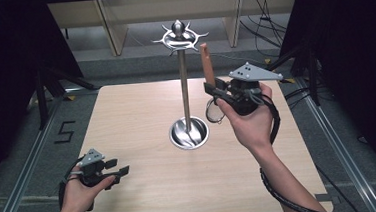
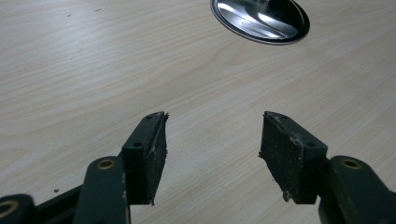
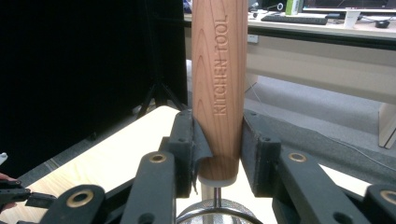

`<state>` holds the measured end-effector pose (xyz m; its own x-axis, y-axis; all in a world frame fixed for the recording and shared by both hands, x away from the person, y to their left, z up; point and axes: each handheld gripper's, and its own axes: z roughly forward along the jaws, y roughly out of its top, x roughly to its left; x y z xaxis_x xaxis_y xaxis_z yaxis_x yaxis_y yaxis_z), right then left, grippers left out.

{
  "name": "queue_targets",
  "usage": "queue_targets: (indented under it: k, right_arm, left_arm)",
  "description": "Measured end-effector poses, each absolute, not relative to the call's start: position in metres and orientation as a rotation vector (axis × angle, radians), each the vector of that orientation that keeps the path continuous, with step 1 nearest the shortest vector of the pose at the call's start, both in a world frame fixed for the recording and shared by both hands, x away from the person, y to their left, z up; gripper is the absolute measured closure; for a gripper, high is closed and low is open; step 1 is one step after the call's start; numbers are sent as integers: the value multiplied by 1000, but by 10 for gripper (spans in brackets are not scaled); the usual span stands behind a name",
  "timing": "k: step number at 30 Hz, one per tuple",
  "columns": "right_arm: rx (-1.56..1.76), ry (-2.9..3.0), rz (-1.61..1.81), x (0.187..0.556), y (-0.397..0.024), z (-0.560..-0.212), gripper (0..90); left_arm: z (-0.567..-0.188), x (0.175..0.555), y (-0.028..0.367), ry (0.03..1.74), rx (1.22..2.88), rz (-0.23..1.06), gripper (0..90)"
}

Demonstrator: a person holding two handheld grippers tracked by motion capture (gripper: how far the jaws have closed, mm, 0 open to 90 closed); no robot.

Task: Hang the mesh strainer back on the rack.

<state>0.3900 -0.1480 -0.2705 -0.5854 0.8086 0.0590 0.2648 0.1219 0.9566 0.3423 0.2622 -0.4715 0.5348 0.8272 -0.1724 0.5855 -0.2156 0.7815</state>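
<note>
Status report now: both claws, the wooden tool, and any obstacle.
Right claw shut on wooden-handled tool, held upright beside the hook stand. Left claw open, empty, low over table. Nothing between tool and stand.

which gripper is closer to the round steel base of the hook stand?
Right. The right gripper, shut on a wooden-handled kitchen tool, is held raised just right of the tall chrome stand's round steel base. The left gripper, open, sits low near the table's front-left, farther off.
</note>
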Motion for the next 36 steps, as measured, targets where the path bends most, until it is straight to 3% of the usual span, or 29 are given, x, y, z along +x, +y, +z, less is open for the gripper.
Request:
queue_targets:
  k: [26, 36]
  right_arm:
    - [1063, 1940, 1474, 409, -129, -279, 686]
    - [1003, 1961, 1392, 396, -139, -289, 566]
  left_arm:
    - [-471, 342, 264, 1154, 1916, 355, 398]
    - [-471, 341, 265, 1161, 1910, 364, 398]
